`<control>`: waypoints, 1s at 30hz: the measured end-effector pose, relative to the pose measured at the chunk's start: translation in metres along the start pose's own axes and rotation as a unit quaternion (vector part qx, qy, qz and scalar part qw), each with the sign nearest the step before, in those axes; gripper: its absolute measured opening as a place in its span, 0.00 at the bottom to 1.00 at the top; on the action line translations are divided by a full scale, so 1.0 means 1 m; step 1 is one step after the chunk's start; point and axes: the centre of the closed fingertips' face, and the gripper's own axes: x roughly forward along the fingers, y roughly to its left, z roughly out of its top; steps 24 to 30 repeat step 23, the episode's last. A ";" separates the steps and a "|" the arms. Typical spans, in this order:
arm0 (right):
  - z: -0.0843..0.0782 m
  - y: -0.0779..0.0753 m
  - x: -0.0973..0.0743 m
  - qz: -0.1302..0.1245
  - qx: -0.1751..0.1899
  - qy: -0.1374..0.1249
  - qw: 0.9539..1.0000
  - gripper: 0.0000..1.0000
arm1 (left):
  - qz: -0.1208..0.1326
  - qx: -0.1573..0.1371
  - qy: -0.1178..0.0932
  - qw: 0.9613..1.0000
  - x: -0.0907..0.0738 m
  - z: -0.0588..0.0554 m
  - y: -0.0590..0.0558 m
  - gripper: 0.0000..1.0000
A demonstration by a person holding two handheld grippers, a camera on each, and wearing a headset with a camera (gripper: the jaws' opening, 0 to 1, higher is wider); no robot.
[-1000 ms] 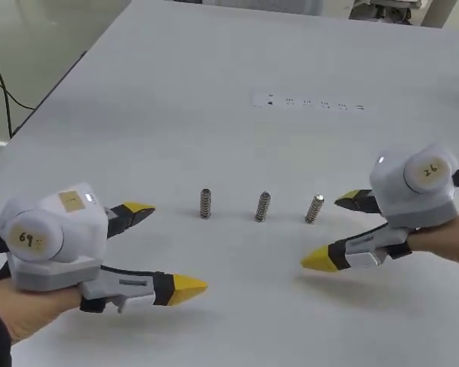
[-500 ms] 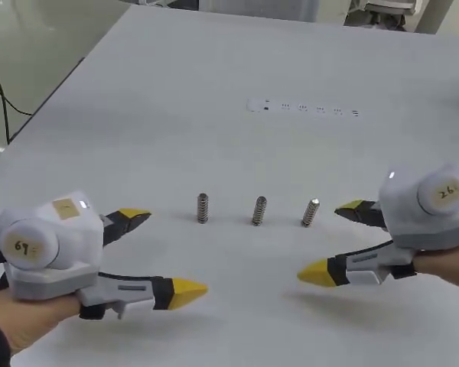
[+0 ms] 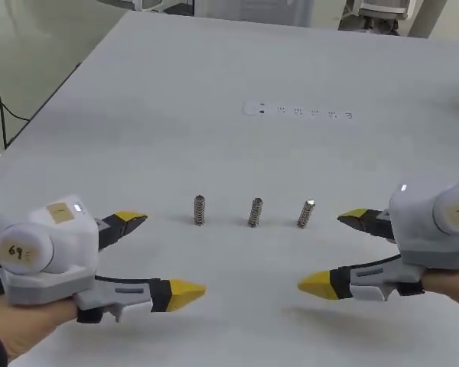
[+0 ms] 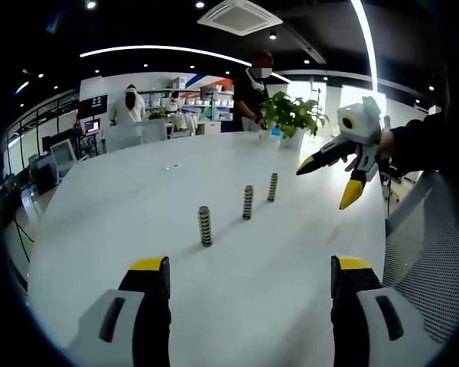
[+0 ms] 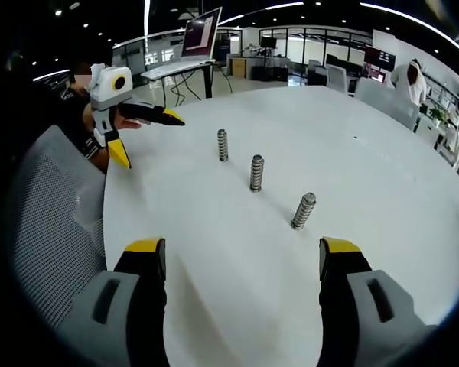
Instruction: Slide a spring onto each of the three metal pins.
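Three small metal pins stand in a row on the white table, each with a spring coiled around it: the left pin [image 3: 199, 210], the middle pin [image 3: 255, 212] and the right pin [image 3: 306, 214]. The right one leans a little. My left gripper [image 3: 159, 254] is open at the near left, its yellow tips pointing right, short of the left pin [image 4: 205, 225]. My right gripper [image 3: 336, 251] is open at the near right, tips pointing left, just beside the right pin [image 5: 303, 210]. Nothing is between either pair of jaws.
A white power strip [image 3: 296, 112] lies flat farther back on the table [image 3: 176, 99]. The table's left edge [image 3: 53, 92] drops off to the floor. In the gripper views a potted plant [image 4: 291, 116], desks and people stand beyond the table.
Both grippers have drawn back toward me, away from the pins. The right one has also shifted right. The springs and pins stay as they were.
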 end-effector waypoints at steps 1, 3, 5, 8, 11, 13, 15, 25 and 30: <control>0.000 0.000 -0.002 -0.002 0.000 -0.003 1.000 0.84 | 0.001 0.000 -0.001 1.000 -0.001 0.000 0.000 0.86; 0.000 0.001 -0.003 -0.004 0.001 -0.004 1.000 0.84 | 0.001 -0.001 -0.002 1.000 -0.002 0.001 -0.001 0.86; 0.000 0.002 -0.005 -0.006 0.001 -0.007 1.000 0.84 | 0.003 -0.001 -0.003 1.000 -0.003 0.001 -0.001 0.86; 0.001 0.004 -0.009 -0.010 0.008 -0.016 1.000 0.84 | 0.005 -0.003 -0.004 1.000 -0.005 0.000 -0.002 0.86; 0.002 0.006 -0.013 -0.015 0.009 -0.024 1.000 0.84 | 0.007 -0.006 -0.005 1.000 -0.008 -0.001 -0.002 0.86; 0.001 0.005 -0.016 -0.020 0.009 -0.028 0.999 0.85 | 0.008 -0.010 -0.007 1.000 -0.009 -0.001 -0.001 0.86; 0.000 0.005 -0.020 -0.024 0.014 -0.032 0.999 0.85 | 0.011 -0.011 -0.007 1.000 -0.010 -0.002 0.000 0.86; -0.005 0.005 -0.028 -0.033 0.023 -0.053 0.998 0.89 | 0.013 -0.016 -0.008 1.000 -0.011 -0.003 -0.001 0.86; -0.005 0.005 -0.028 -0.033 0.023 -0.053 0.998 0.89 | 0.013 -0.016 -0.008 1.000 -0.011 -0.003 -0.001 0.86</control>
